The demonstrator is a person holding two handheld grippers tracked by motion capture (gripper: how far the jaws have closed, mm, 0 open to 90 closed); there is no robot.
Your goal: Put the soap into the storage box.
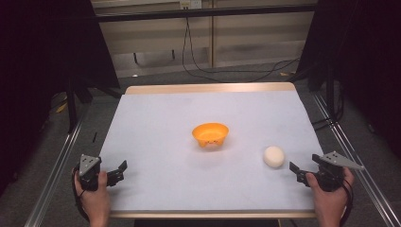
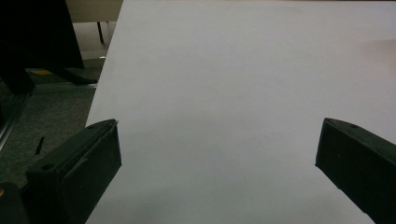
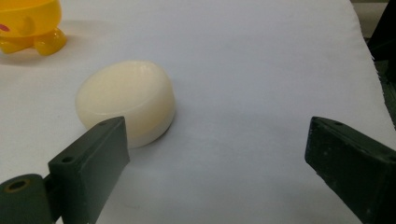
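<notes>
At the left edge of the white-covered table (image 1: pixel 156 118), the left gripper (image 1: pixel 118 171) rests low in the person's left hand (image 1: pixel 94 196), its jaws spread wide with nothing between them; the left gripper view looks out over bare white surface, so this arm seems parked out of the way rather than working.

Near the middle of the table stands an orange bowl (image 1: pixel 210 134), upright on small stubby feet (its lower edge and feet appear at the top left corner of the right gripper view (image 3: pixel 29 25)). It sits well apart from both grippers and looks like the likely place for a drop-off.

Further right lies a pale, round, puck-shaped object (image 1: pixel 274 156), flat on the table, possibly a soap bar or a dough-like piece. It is the thing nearest the right gripper (image 1: pixel 295 171), which the right hand (image 1: pixel 329 198) holds just beside it. Its jaws are also spread and empty. In the right gripper view the puck (image 3: pixel 126 102) sits ahead and toward the left jaw, not yet between the two, so the gripper would probably need to shift toward it before closing.
</notes>
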